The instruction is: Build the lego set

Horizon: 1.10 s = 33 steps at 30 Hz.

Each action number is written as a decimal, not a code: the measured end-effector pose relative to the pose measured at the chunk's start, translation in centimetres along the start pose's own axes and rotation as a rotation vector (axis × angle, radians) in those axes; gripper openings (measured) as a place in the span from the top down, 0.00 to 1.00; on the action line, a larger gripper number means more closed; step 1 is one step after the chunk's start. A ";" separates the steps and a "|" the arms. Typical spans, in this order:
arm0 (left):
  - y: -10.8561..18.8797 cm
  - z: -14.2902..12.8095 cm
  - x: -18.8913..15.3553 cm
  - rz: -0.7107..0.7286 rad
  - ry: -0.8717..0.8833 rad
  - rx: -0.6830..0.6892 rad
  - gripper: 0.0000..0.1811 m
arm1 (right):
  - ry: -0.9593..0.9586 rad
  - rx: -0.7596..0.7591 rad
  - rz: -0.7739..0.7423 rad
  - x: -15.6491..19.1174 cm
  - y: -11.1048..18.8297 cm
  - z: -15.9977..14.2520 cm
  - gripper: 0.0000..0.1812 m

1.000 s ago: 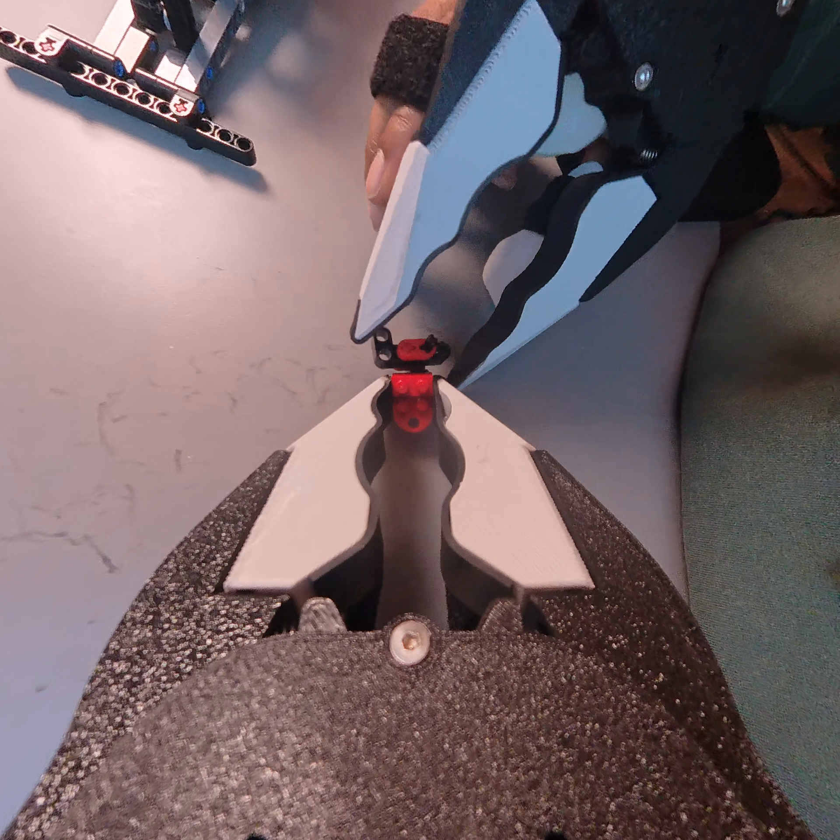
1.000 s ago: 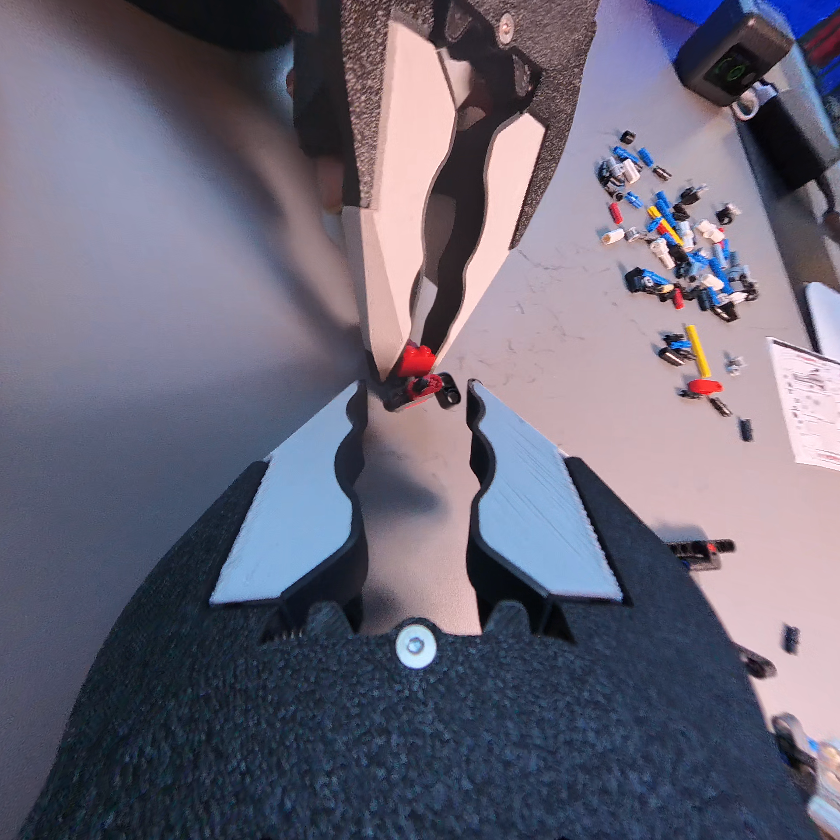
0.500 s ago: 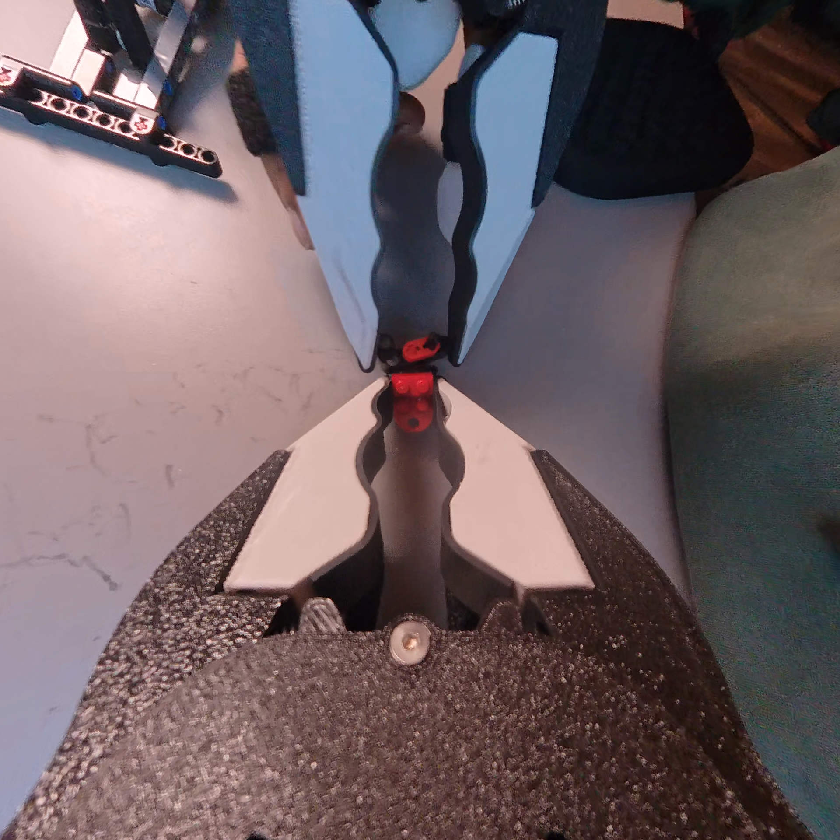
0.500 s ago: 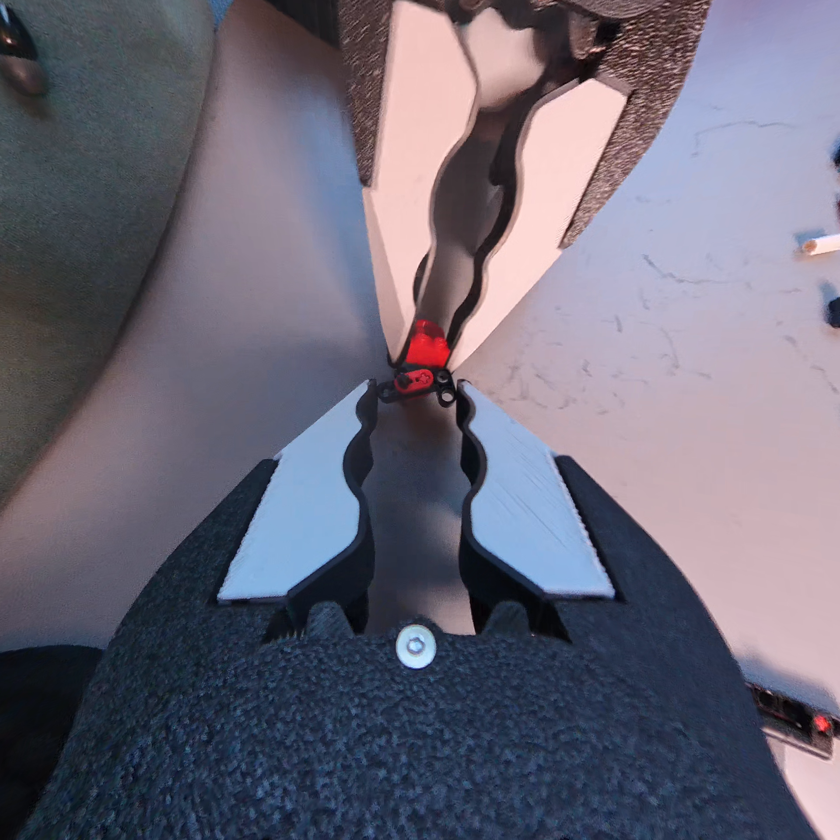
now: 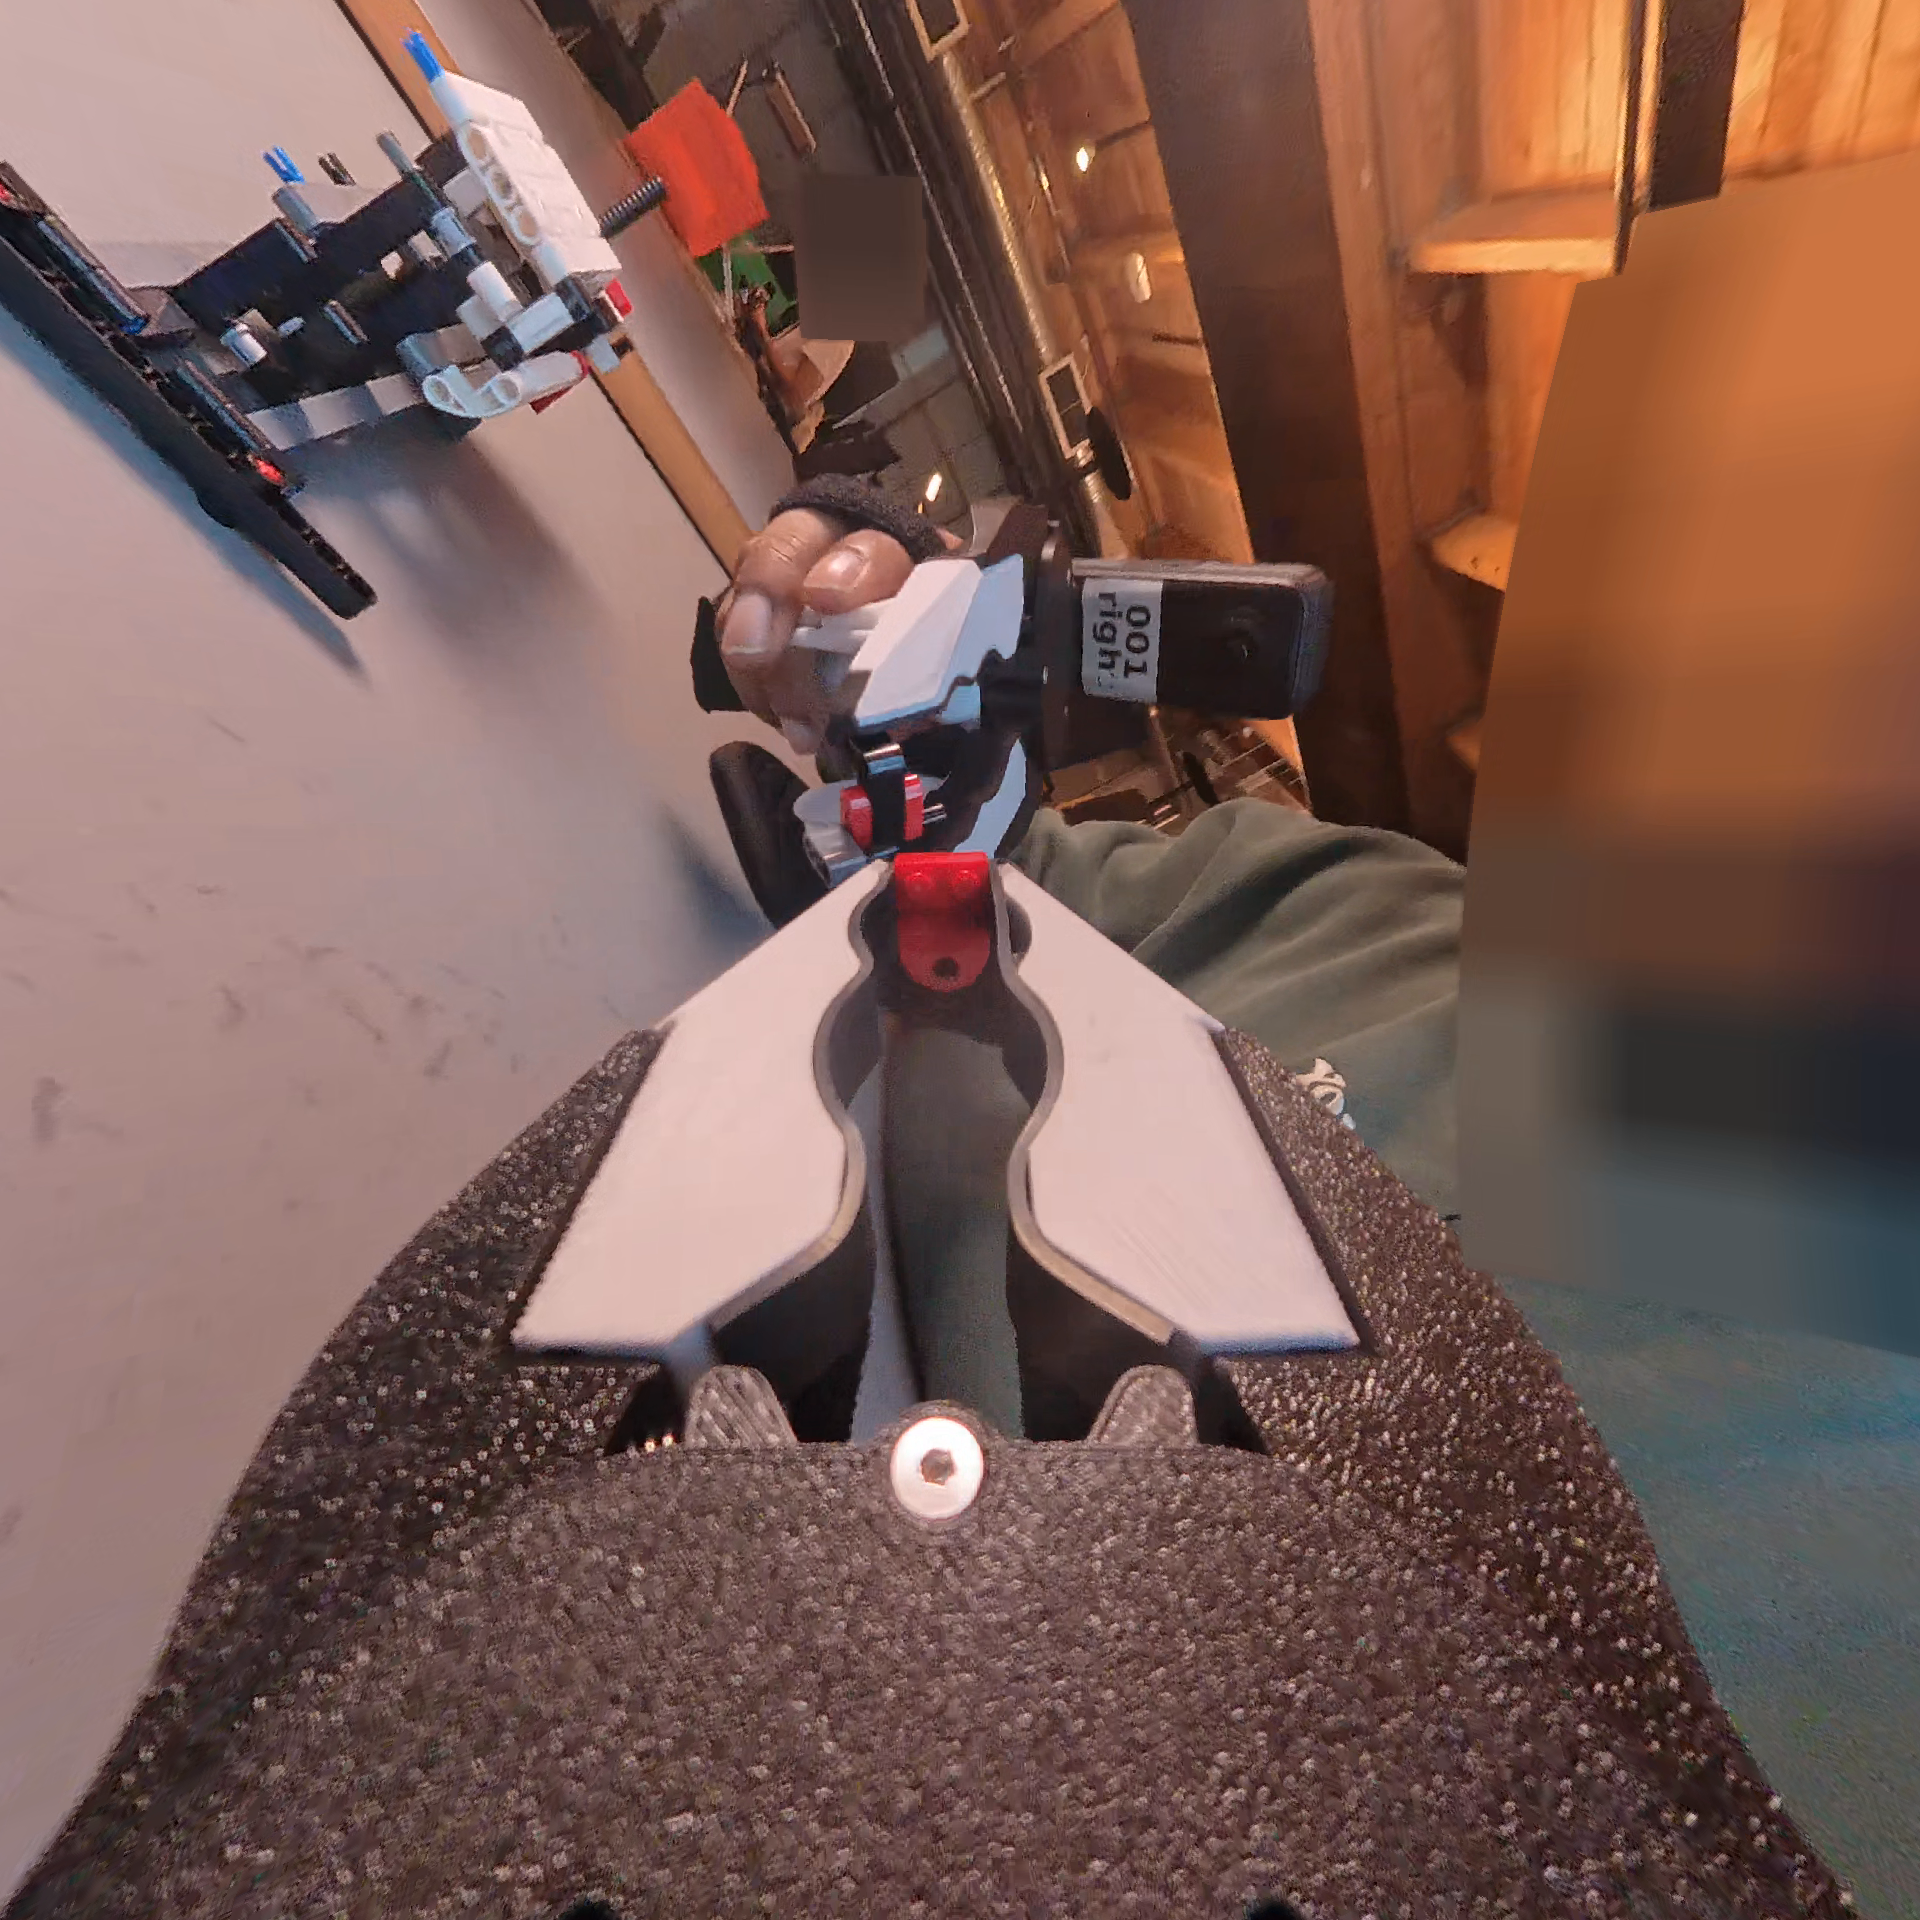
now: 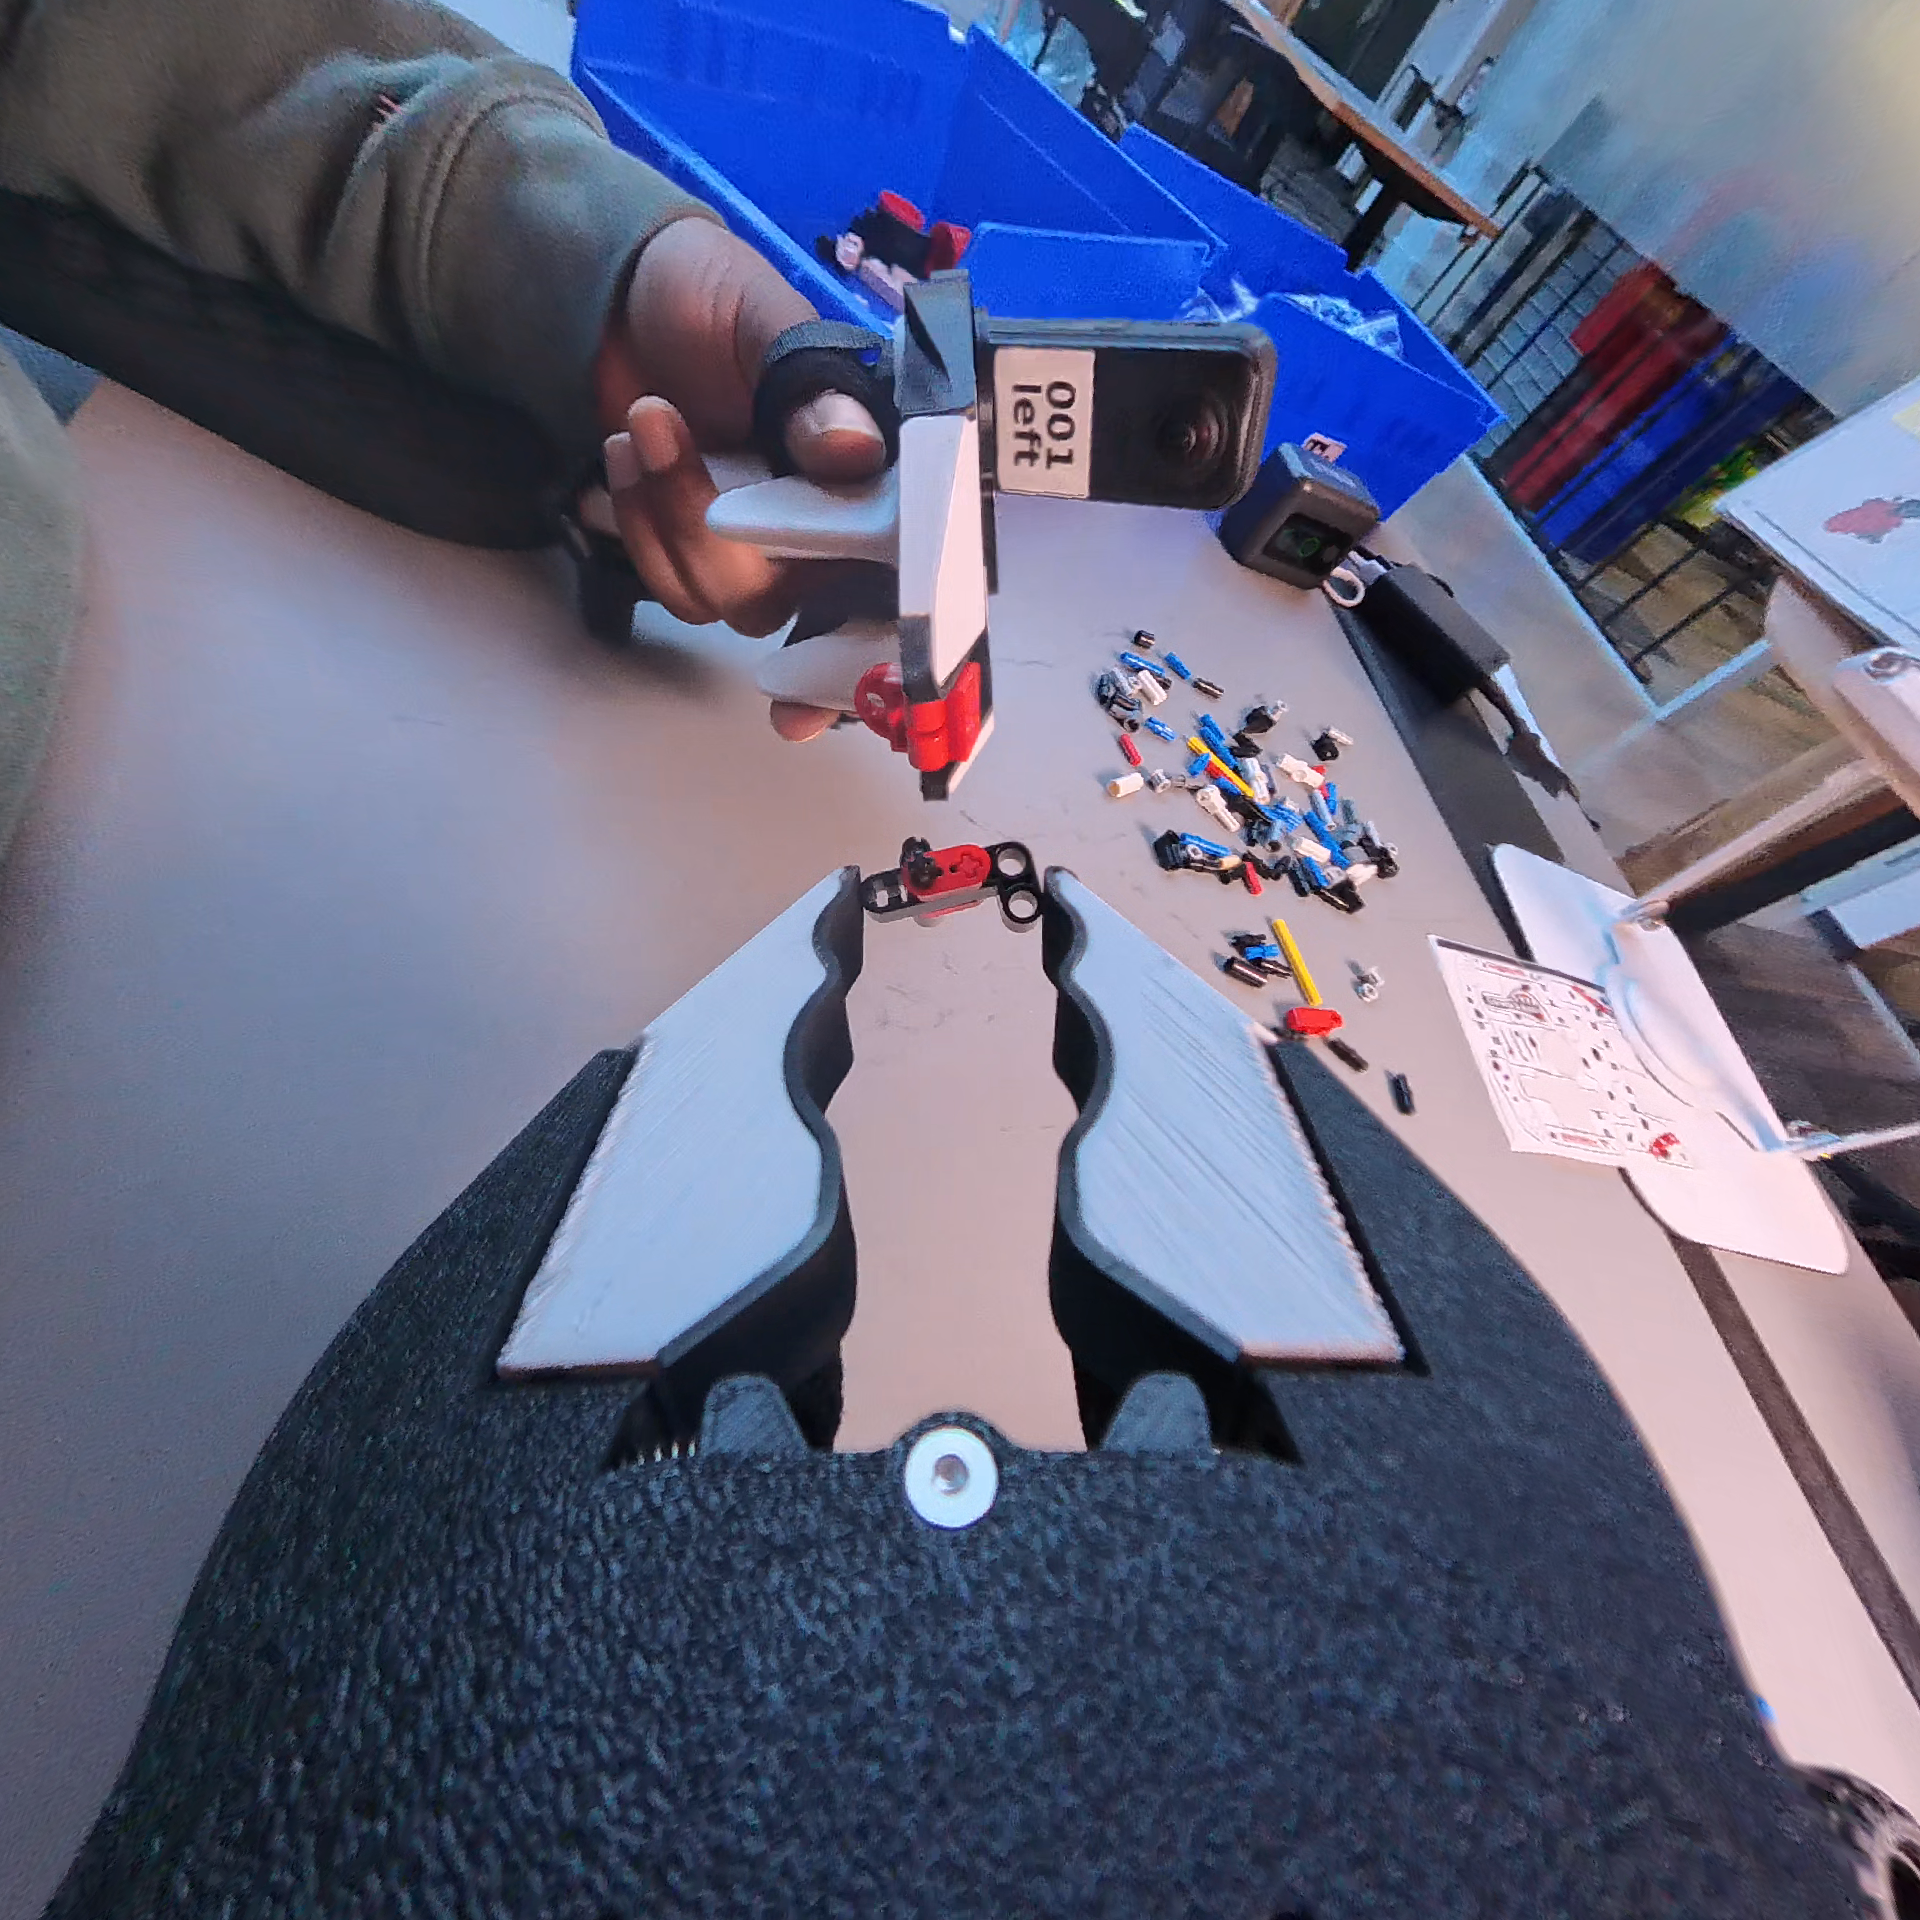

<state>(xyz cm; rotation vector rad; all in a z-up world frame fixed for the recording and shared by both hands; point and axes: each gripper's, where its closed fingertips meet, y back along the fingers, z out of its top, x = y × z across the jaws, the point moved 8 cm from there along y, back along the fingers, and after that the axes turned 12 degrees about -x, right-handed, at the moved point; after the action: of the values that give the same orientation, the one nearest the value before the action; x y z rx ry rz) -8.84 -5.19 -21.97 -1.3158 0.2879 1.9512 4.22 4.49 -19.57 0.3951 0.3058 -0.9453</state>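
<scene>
Red brick (image 5: 940, 921) pinched in left claw (image 5: 938, 883); right claw (image 6: 951, 896) part-open, clamping black-red connector (image 6: 954, 878). Mating step: align, press together.

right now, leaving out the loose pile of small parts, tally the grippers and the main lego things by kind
grippers: 2 (left gripper, right gripper)
held pieces: 2 (red piece, black and red piece, each between a gripper's fingers)
partly built model: 1
instruction sheet: 1
total: 6
</scene>
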 end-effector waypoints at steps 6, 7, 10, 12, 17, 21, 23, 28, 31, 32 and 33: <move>0.2 0.4 0.8 0.001 0.081 -0.095 0.91 | -0.036 0.041 -0.059 0.0 -0.5 -0.1 0.81; 0.2 0.5 1.0 0.012 0.088 -0.101 0.91 | -0.049 0.051 -0.056 0.0 -0.6 -0.3 0.81; 0.1 0.1 1.5 0.083 0.059 -0.062 0.91 | -0.100 0.121 -0.015 0.3 -0.8 -1.4 0.81; -0.3 -0.3 1.6 0.138 0.020 0.006 0.91 | -0.136 0.173 0.022 0.7 -0.9 -2.4 0.81; -1.8 -1.5 2.0 0.311 -0.149 0.231 0.89 | -0.160 0.232 0.100 1.6 -1.2 -3.6 0.81; -2.1 -1.7 2.5 0.345 -0.158 0.292 0.90 | -0.167 0.285 0.130 2.0 -1.3 -4.3 0.81; -2.0 -1.7 2.6 0.345 -0.148 0.290 0.90 | -0.178 0.308 0.148 2.3 -1.5 -4.6 0.81; -2.2 -1.8 2.9 0.357 -0.123 0.309 0.90 | -0.184 0.323 0.159 2.5 -1.8 -4.7 0.81; -2.3 -1.7 3.2 0.360 -0.103 0.314 0.90 | -0.196 0.329 0.159 2.4 -1.9 -4.8 0.81; -2.3 -1.6 3.2 0.360 -0.099 0.315 0.90 | -0.202 0.330 0.163 2.4 -1.9 -4.8 0.81; -2.3 -1.6 3.3 0.360 -0.095 0.316 0.90 | -0.208 0.332 0.165 2.4 -1.9 -4.8 0.81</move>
<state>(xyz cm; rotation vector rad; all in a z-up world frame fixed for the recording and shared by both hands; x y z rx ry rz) -6.81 -2.97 -25.04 -1.0133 0.7975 2.1440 3.58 3.95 -25.24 0.6112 -0.0755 -0.8665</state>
